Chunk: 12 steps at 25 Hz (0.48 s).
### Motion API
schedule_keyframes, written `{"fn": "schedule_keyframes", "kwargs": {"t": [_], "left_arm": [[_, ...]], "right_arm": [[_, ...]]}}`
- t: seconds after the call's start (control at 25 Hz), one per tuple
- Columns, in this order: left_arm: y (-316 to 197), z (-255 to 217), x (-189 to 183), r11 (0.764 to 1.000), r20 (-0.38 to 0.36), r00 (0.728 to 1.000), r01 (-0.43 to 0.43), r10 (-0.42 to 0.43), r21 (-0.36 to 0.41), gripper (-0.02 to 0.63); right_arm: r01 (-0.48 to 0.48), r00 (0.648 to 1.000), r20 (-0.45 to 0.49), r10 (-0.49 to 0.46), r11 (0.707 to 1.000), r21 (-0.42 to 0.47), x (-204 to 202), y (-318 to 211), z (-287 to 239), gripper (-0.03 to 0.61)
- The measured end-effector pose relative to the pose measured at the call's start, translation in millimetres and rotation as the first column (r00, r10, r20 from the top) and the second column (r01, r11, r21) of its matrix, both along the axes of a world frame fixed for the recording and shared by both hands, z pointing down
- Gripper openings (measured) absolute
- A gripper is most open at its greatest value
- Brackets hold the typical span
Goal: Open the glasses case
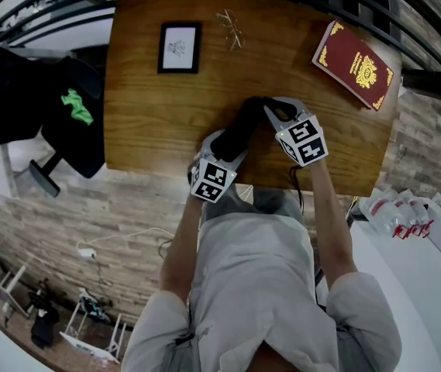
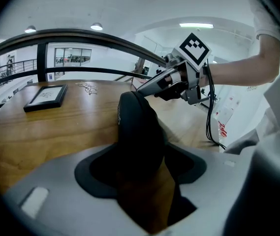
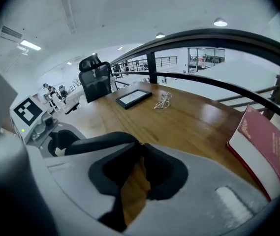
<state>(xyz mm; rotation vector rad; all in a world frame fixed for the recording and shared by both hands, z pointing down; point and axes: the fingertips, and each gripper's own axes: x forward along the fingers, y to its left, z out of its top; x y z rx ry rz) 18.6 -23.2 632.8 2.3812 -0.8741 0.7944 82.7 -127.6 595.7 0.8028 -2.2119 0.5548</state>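
The black glasses case (image 1: 245,118) lies slantwise near the front edge of the wooden table (image 1: 142,115). My left gripper (image 1: 222,149) is shut on its near end. In the left gripper view the case (image 2: 137,127) fills the space between the jaws (image 2: 142,168) and rises away from them. My right gripper (image 1: 269,108) comes in from the right, its tips meeting on the case's far end (image 2: 142,89). In the right gripper view those jaws (image 3: 140,146) are pinched together on the rim of the case (image 3: 98,142), which stretches off to the left.
A framed picture (image 1: 180,47) and a pair of thin-rimmed glasses (image 1: 230,29) lie at the back of the table. A red book (image 1: 356,64) sits at the back right corner. A black office chair (image 1: 65,115) stands left of the table, with railings behind.
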Motion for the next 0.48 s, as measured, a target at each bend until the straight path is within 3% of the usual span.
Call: {"fn": "schedule_keyframes", "kwargs": {"t": [0.2, 0.32, 0.48], "left_arm": [[0, 2, 0, 1.0, 0.011, 1.0, 0.002, -0.002, 0.001, 0.325], [-1, -1, 1, 1.0, -0.011, 1.0, 0.009, -0.009, -0.008, 0.34], [-5, -14, 1, 1.0, -0.052, 0.998, 0.022, -0.022, 0.009, 0.359]], "right_arm": [[0.042, 0.997, 0.064, -0.046, 0.997, 0.069, -24, 17, -20, 0.063], [0.038, 0.996, 0.079, -0.043, 0.997, 0.069, -31, 24, -20, 0.008], [0.042, 0.996, 0.074, -0.047, 0.997, 0.071, -35, 25, -19, 0.003]]}}
